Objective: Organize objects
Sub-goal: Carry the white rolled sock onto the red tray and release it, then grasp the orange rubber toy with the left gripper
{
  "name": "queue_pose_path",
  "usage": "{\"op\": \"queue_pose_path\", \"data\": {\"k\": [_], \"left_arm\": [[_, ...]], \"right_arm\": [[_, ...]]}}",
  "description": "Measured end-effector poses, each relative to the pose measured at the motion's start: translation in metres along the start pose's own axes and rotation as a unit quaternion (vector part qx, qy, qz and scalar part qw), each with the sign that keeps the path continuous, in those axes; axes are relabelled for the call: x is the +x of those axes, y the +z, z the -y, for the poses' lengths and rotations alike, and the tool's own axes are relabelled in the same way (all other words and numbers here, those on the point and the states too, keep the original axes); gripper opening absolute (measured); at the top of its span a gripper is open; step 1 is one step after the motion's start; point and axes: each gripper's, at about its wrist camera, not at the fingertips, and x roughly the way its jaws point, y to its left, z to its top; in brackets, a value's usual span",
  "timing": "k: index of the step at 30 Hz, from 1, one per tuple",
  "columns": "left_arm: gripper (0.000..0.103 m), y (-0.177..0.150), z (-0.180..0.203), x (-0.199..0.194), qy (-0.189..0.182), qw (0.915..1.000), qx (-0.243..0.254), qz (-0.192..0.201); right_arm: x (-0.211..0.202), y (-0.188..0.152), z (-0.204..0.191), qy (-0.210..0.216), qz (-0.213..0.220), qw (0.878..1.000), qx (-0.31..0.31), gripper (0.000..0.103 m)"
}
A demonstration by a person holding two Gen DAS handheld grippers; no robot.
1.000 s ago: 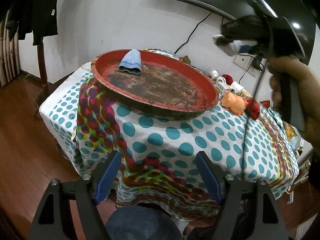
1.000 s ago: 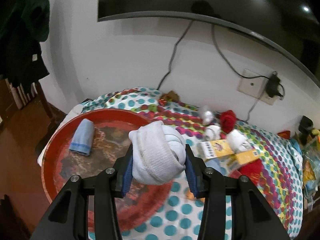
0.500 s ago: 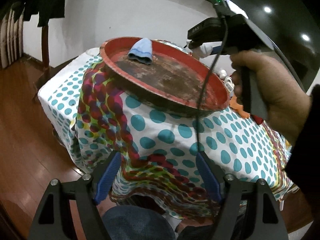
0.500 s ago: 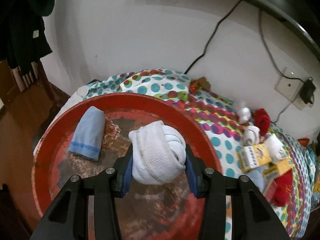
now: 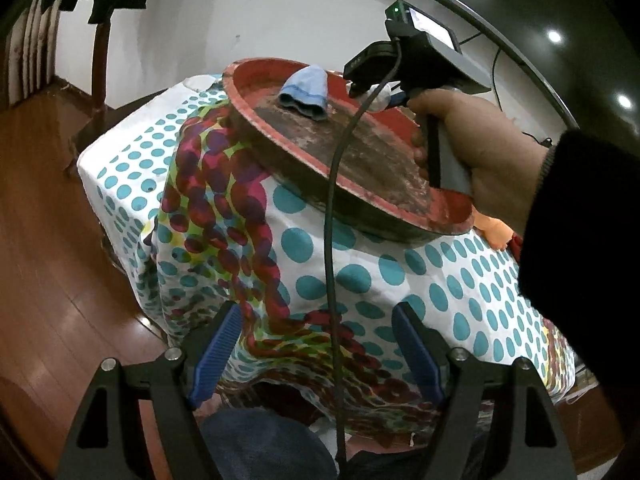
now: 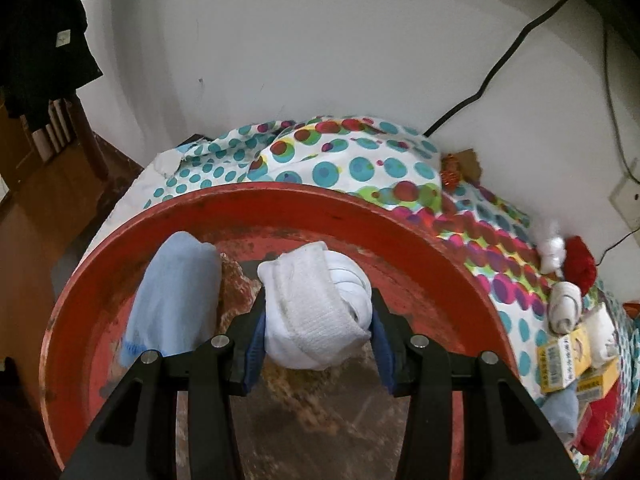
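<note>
A rolled white sock (image 6: pixel 316 312) sits clamped between the blue pads of my right gripper (image 6: pixel 318 334), low over the worn red round tray (image 6: pixel 404 216). Just left of it a folded light blue sock (image 6: pixel 172 300) lies inside the tray. In the left wrist view the same tray (image 5: pixel 256 116) stands on the dotted tablecloth (image 5: pixel 352 276), with the blue sock (image 5: pixel 306 92) at its far side and a hand holding the right gripper's handle (image 5: pixel 436 152) above it. My left gripper (image 5: pixel 316 348) hangs open and holds nothing, off the table's near edge.
To the tray's right lie more rolled socks, white (image 6: pixel 564 306) and red (image 6: pixel 578 264), plus yellow boxes (image 6: pixel 564 358). An orange toy (image 5: pixel 494 234) peeks out behind the tray. A black cable (image 5: pixel 332 240) hangs from the right gripper. Wooden floor (image 5: pixel 48 260) is on the left.
My right gripper has carried the white sock leftward and down, from beside the tray to low over it next to the blue sock. The left gripper has shifted and rolled a little, staying open.
</note>
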Motion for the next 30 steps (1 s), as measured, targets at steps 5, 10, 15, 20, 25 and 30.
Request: {"op": "queue_pose_path", "data": {"k": [5,10,15,20,25,30], "left_arm": [[0.079,0.0,-0.003,0.001,-0.001,1.0,-0.006,-0.005],[0.079,0.0,-0.001,0.001,0.001,1.0,-0.002,-0.004],[0.079,-0.001,0.01,-0.01,-0.011,0.9995,0.02,0.021],[0.079,-0.009,0.045,-0.049,-0.076,0.9865,0.098,0.107],[0.079,-0.041,0.09,-0.092,-0.132,0.9414,0.218,0.22],[0.083,-0.058,0.114,-0.073,-0.097,0.9281,0.257,0.252]], "right_arm": [[0.014,-0.002,0.001,0.007,-0.012,1.0,0.011,0.043],[0.022,-0.004,0.005,0.025,-0.028,0.999,0.02,0.051],[-0.031,-0.008,0.025,0.036,0.045,0.998,0.035,0.092],[-0.098,-0.041,0.1,-0.042,0.118,0.992,0.029,0.1],[-0.129,-0.107,0.207,-0.191,0.163,0.966,0.055,0.101],[-0.124,-0.168,0.309,-0.232,0.151,0.951,0.14,0.103]]}}
